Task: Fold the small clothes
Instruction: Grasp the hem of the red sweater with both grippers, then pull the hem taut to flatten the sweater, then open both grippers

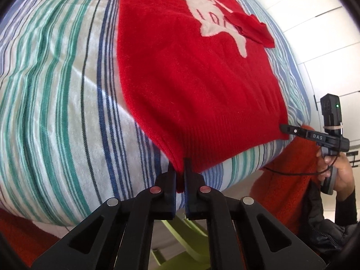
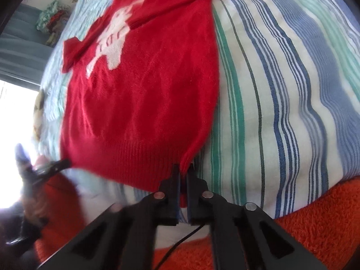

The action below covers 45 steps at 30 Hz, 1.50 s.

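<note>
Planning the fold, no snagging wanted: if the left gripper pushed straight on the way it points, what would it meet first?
The left gripper is shut on the ribbed hem of the red knitted sweater, so it would meet that fabric first, probably bunching it against the striped bedsheet beneath.

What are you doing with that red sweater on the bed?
A person is folding a small red sweater with a white animal on it, spread on a striped bedsheet. The left gripper pinches one bottom corner of the hem, and the right gripper pinches the other. Both sleeves are already folded in.
</note>
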Each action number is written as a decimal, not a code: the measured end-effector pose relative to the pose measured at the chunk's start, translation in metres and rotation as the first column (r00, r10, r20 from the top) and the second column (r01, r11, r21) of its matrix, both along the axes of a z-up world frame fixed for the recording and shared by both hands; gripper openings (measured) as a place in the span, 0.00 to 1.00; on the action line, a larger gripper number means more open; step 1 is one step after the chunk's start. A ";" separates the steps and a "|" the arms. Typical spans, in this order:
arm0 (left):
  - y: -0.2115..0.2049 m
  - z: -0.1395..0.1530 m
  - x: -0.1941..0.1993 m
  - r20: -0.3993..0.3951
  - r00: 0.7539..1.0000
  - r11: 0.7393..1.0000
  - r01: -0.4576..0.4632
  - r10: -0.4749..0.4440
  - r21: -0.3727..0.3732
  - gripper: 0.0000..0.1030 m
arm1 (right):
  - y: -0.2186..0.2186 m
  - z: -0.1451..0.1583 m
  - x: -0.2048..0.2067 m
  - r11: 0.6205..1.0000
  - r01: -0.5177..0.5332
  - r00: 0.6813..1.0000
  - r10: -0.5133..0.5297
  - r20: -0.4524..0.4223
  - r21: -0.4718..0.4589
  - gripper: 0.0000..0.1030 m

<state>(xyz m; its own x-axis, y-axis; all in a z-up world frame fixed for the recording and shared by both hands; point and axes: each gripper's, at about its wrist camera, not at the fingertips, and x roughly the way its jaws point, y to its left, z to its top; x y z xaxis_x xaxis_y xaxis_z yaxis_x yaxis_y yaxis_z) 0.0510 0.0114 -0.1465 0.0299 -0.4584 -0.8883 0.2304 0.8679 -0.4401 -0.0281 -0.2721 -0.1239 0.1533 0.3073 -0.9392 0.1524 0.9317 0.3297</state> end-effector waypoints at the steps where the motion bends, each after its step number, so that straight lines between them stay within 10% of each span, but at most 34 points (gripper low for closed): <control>1: 0.003 0.002 -0.002 0.000 1.000 1.000 -0.010 0.010 0.017 0.03 | 0.004 0.004 0.000 0.999 -0.019 1.000 0.019 -0.004 -0.035 0.04; 13: 0.016 -0.003 -0.015 -0.022 0.996 0.988 -0.077 0.081 0.131 0.02 | 0.013 0.004 -0.006 0.973 -0.110 0.991 0.092 -0.097 -0.203 0.03; 33: 0.020 -0.033 -0.004 -0.124 0.981 0.970 -0.123 0.151 0.210 0.09 | 0.005 -0.025 0.008 0.990 -0.026 0.992 0.008 -0.126 -0.141 0.05; 35: 0.024 -0.026 -0.008 -0.134 0.980 0.971 -0.118 0.148 0.208 0.20 | -0.002 -0.022 0.006 0.993 -0.002 0.992 -0.013 -0.126 -0.118 0.06; 39: 0.028 -0.013 -0.020 -0.138 0.980 0.962 -0.106 0.144 0.250 0.83 | -0.010 -0.012 0.003 0.994 0.012 0.993 -0.025 -0.115 -0.106 0.22; 45: 0.032 0.024 -0.049 -0.065 0.995 0.949 -0.049 0.072 0.311 0.83 | -0.014 0.003 -0.005 0.994 0.010 0.994 -0.022 -0.107 -0.111 0.34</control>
